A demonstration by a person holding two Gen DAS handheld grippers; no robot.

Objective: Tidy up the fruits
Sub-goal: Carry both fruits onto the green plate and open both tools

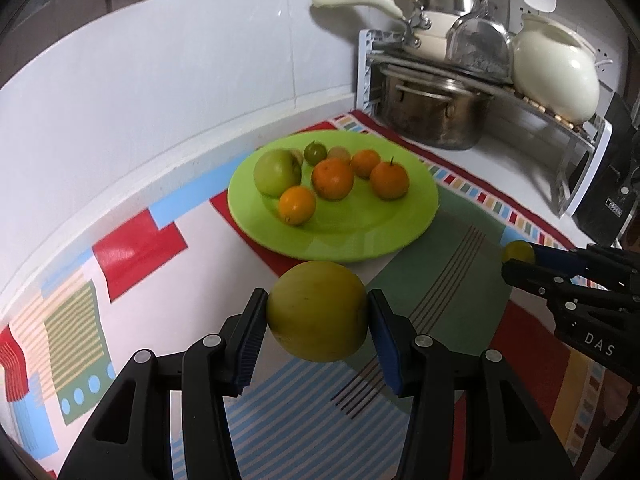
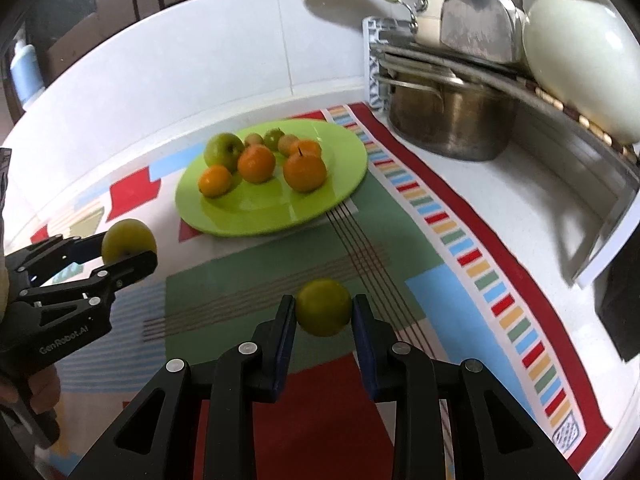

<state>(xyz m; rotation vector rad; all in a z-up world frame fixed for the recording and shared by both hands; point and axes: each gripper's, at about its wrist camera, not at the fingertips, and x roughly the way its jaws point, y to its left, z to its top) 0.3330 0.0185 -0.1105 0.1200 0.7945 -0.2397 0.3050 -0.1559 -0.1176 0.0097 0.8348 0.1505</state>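
My left gripper (image 1: 317, 312) is shut on a large yellow-green fruit (image 1: 317, 310), held above the patterned mat in front of the green plate (image 1: 360, 236). From the right wrist view that same fruit (image 2: 129, 238) shows in the left gripper (image 2: 128, 246) at the left edge. A smaller yellow-green fruit (image 2: 323, 307) sits pinched in my right gripper (image 2: 323, 312); in the left wrist view it (image 1: 518, 251) appears at the right, between the right gripper's fingertips (image 1: 520, 260). The plate (image 2: 256, 216) carries a green apple (image 2: 223, 149), several oranges (image 2: 305, 172) and some small green fruits.
The patterned mat (image 2: 460, 248) covers the counter. A steel pot (image 2: 448, 124) stands at the back right under a dish rack (image 1: 560, 120) with pans and a white pot (image 1: 556, 76). A white tiled wall (image 1: 180, 60) runs behind the plate. A hand (image 2: 40, 392) holds the left gripper.
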